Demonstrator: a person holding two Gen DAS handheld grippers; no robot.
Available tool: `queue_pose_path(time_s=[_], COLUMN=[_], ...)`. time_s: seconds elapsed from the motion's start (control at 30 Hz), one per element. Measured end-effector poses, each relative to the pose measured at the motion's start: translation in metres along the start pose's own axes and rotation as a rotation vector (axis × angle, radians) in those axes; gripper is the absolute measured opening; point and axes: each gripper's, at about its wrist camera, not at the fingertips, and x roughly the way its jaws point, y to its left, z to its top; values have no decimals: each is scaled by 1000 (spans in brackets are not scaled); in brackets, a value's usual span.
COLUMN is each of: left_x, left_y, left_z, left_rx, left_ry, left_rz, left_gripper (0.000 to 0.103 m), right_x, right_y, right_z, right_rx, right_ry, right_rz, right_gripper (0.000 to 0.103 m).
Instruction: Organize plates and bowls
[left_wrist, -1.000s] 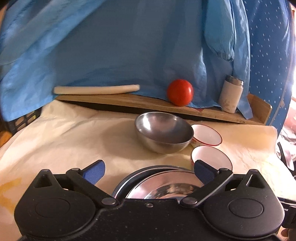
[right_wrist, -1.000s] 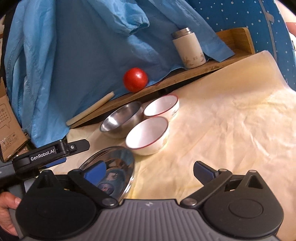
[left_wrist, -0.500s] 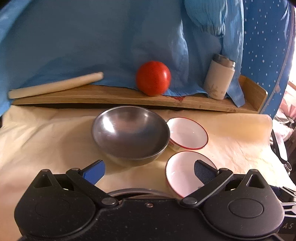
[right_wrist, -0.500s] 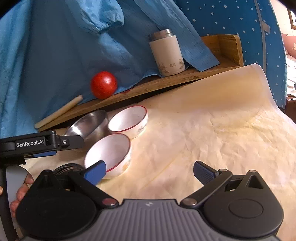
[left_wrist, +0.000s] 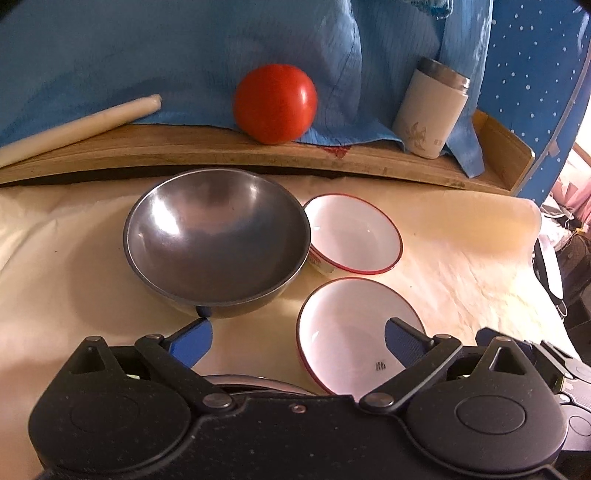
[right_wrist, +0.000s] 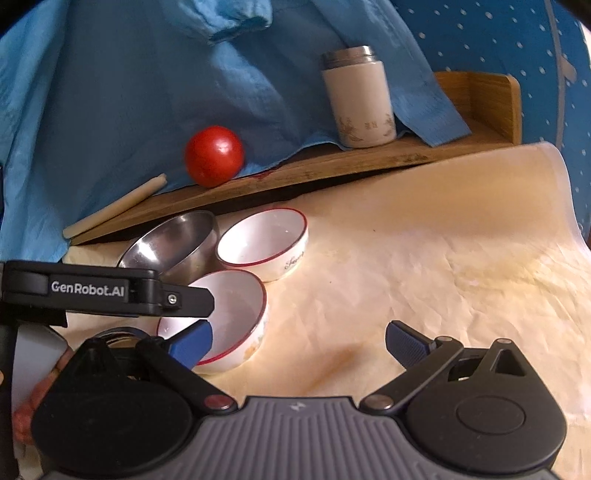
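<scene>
A steel bowl (left_wrist: 218, 247) sits on the cream cloth, with two white red-rimmed bowls to its right: the far one (left_wrist: 354, 232) and the near one (left_wrist: 354, 332). My left gripper (left_wrist: 299, 339) is open and empty, just short of the steel bowl and the near white bowl. A steel plate rim (left_wrist: 251, 382) shows under it. In the right wrist view my right gripper (right_wrist: 299, 341) is open and empty, its left finger in front of the near white bowl (right_wrist: 236, 314). The far white bowl (right_wrist: 266, 243) and steel bowl (right_wrist: 173, 247) lie beyond.
A wooden shelf (left_wrist: 221, 151) runs along the back with a red tomato (left_wrist: 275, 103), a white lidded cup (left_wrist: 430, 110) and a pale rolling pin (left_wrist: 77, 129). Blue cloth hangs behind. The left gripper's body (right_wrist: 103, 288) crosses the right wrist view.
Both grippers have moved forward toward the bowls, which now look larger and closer. The steel plate has slipped almost out of the left wrist view. Both grippers stay open.
</scene>
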Motion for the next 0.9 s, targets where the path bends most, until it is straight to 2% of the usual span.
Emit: queue_pose_path(time_s=[0.13,0.23,0.37,0.5,0.8,0.87,0.9], left_x=[3,6,8,6,3,2,1], left_y=[2,5,8,10,4,2,1], left_z=[0,0,-1,-1,-2,-2,-2], left_rx=[6,-4,-16,-29,-32,-29,-28], left_ry=[13,31,48,43,38,38,34], left_rz=[10,16,12,10,-15,-20,-16], left_gripper=[88,74,45,35,13,10,10], right_x=[5,9,11,12,10,9,8], right_y=[3,4,7,9,8,6,5], right_z=[-1,-2,-3,-4,-5,-5,-5], right_rx=[-6,1,6,7,62,78,83], right_ry=[6,17,17,18,31,28,27], right_rz=[14,18,30,56,126,138,142], right_gripper=[99,95,85,80,47,36,34])
